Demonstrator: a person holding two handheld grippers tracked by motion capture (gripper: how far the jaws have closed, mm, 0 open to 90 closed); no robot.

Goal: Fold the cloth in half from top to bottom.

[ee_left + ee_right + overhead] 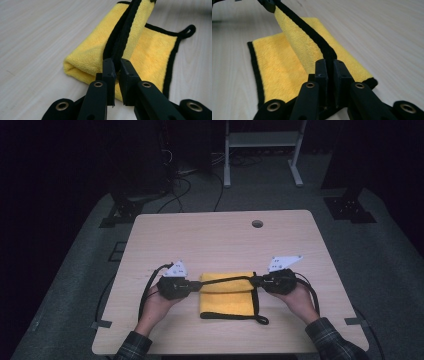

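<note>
A yellow microfibre cloth with black trim lies folded on the desk; left gripper and right gripper pinch its lifted black edge taut, jaws closed at opposite ends

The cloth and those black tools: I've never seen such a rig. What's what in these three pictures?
A person at a table holds a hand-held gripper in each hand. The high view looks down from above: left gripper, right gripper. The other two pictures come from cameras riding on each gripper, looking along its black fingers. On the table lies a folded yellow cloth with black trim and a loop. Each gripper is shut on the cloth's black edge, one at each end, lifting it taut above the part that lies flat.
</note>
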